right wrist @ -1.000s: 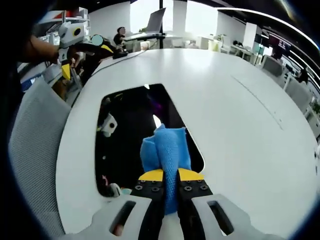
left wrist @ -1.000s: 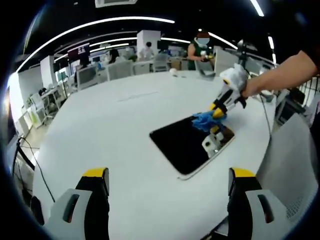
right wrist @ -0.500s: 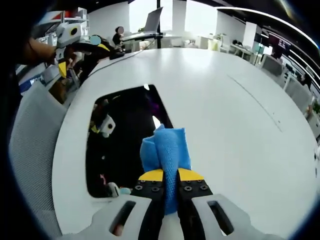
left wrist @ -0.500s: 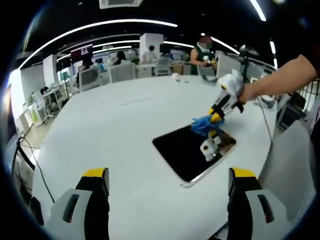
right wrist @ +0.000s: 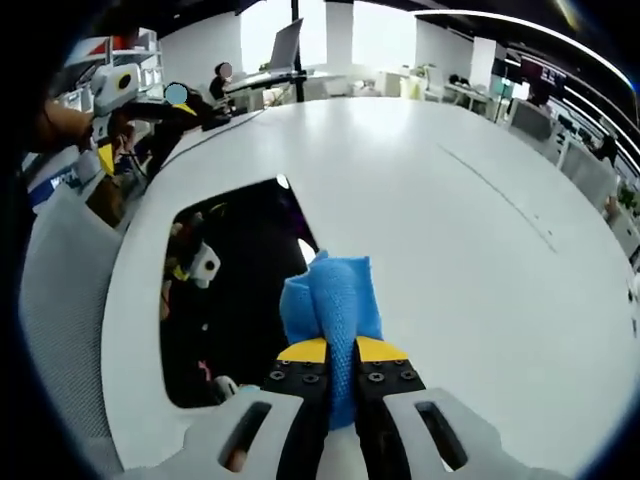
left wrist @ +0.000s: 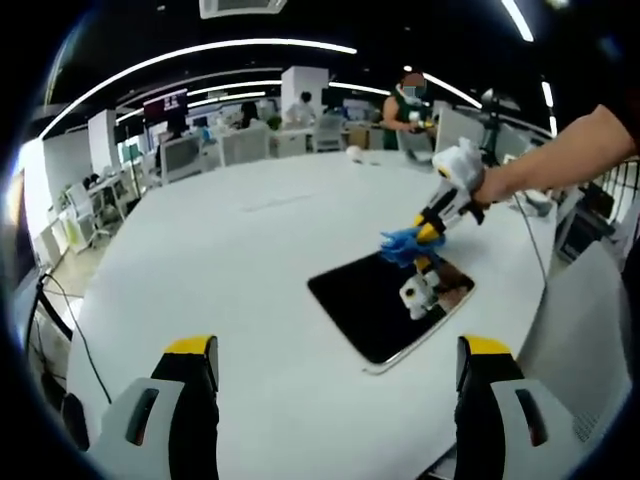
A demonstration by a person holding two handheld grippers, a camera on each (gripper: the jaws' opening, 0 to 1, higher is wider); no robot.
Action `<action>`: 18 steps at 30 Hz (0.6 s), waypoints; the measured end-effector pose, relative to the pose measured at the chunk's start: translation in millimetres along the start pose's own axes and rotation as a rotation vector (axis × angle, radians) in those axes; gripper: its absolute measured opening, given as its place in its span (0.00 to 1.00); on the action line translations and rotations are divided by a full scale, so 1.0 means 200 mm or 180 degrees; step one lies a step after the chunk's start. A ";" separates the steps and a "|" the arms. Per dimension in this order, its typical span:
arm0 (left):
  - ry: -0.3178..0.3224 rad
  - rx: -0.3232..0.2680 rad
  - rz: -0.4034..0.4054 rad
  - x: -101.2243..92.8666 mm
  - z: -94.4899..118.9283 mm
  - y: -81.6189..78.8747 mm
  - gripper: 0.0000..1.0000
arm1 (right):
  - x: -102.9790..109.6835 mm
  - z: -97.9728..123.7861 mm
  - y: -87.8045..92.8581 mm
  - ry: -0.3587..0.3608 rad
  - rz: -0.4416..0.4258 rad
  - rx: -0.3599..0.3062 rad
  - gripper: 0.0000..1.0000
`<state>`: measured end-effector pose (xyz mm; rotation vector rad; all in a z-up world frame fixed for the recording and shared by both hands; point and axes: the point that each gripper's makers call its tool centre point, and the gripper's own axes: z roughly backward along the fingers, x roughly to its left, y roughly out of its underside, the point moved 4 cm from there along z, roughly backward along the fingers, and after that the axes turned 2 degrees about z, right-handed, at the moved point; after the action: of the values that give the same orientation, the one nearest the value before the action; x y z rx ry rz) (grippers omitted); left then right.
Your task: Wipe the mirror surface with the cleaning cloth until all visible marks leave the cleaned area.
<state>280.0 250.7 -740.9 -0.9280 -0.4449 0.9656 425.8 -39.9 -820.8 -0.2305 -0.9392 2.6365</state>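
Since a second ago the right gripper [left wrist: 432, 232] has lifted and pulled back toward the mirror's far edge; the cloth that sat on the glass now looks raised just above it, though contact is hard to call from either view. Big round white table [left wrist: 220, 270] carries the mirror [left wrist: 385, 305], a dark rounded-corner slab lying flat near the table's edge. In the right gripper view the mirror [right wrist: 240, 280] sits left of the tool, and the blue cleaning cloth [right wrist: 332, 305] hangs over its right border, half over bare table. Right jaws are pressed together, pinching the cloth; left gripper [left wrist: 335, 400] hangs back well apart from the mirror, jaws spread, nothing between them. Risks, my read: the next stroke lands on table rather than glass because the cloth is already off the edge; a loose cloth fold drags and smears; nothing pins the mirror, so a hard push could slide it toward the table edge. Left gripper view gives the whole mirror outline and the tool's height over it. Right gripper view gives the grip on the cloth and reflections in the glass; marks aren't resolvable in either.
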 end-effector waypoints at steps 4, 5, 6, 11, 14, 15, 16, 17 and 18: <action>-0.0024 -0.0011 0.0009 0.01 0.01 0.00 1.00 | 0.00 0.00 0.00 0.0023 -0.0064 0.0010 0.04; -0.0026 -0.0010 0.0009 0.01 0.01 0.00 1.00 | 0.00 0.00 0.00 0.0041 -0.0189 -0.0015 0.04; -0.0032 -0.0010 0.0008 0.01 0.01 0.00 1.00 | -0.01 0.00 0.00 0.0068 -0.0282 -0.0030 0.04; -0.0051 0.0005 -0.0008 0.02 0.03 0.02 1.00 | -0.03 0.04 0.00 0.0190 -0.0394 -0.0063 0.04; -0.0066 0.0004 0.0004 0.02 0.04 0.02 1.00 | -0.03 0.09 0.00 0.0274 -0.0431 -0.0139 0.04; -0.0067 0.0009 -0.0002 0.02 0.04 0.02 1.00 | -0.03 0.10 0.00 0.0308 -0.0430 -0.0162 0.04; -0.0066 0.0013 -0.0003 0.02 0.04 0.03 1.00 | -0.05 0.12 0.00 0.0379 -0.0381 -0.0229 0.04; -0.0067 0.0014 -0.0005 0.02 0.04 0.03 1.00 | -0.05 0.14 0.00 0.0385 -0.0363 -0.0274 0.04; -0.0063 0.0015 -0.0011 0.02 0.04 0.03 1.00 | -0.05 0.16 0.00 0.0368 -0.0361 -0.0323 0.04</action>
<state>273.3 258.5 -740.9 -0.9139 -0.4608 0.9730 427.8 -61.9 -795.5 -0.3401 -1.0172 2.4476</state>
